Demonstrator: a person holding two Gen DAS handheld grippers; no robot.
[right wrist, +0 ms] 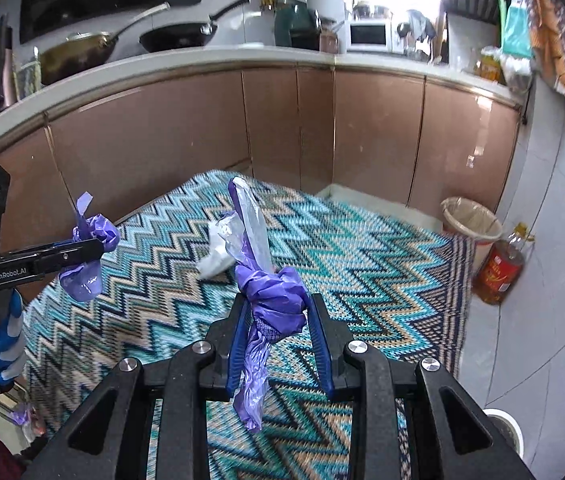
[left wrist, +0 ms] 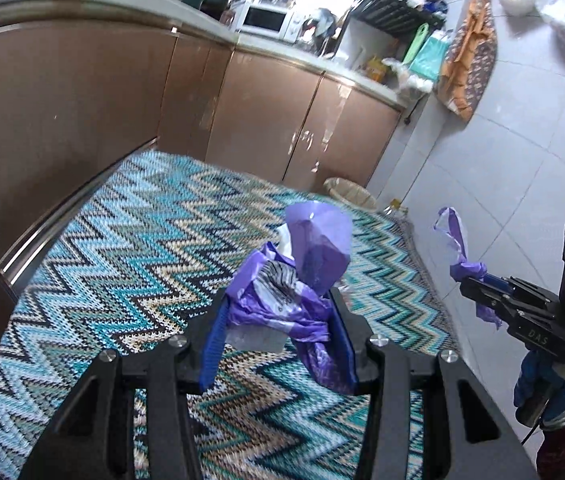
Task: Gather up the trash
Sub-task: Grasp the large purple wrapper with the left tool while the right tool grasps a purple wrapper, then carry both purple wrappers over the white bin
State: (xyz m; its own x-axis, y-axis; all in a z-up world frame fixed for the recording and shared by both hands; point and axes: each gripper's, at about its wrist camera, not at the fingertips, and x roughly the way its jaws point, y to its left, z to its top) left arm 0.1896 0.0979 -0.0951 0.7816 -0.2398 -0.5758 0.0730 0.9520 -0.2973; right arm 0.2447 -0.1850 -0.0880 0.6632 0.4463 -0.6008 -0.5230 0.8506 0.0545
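Left wrist: purple bag (left wrist: 282,300) between left tongs (left wrist: 278,312).

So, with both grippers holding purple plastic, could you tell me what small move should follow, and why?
Probably carry both loads toward the lined beige waste bin by the cabinets: the left gripper grips a crumpled purple plastic bag, the right gripper a knotted purple plastic strip.
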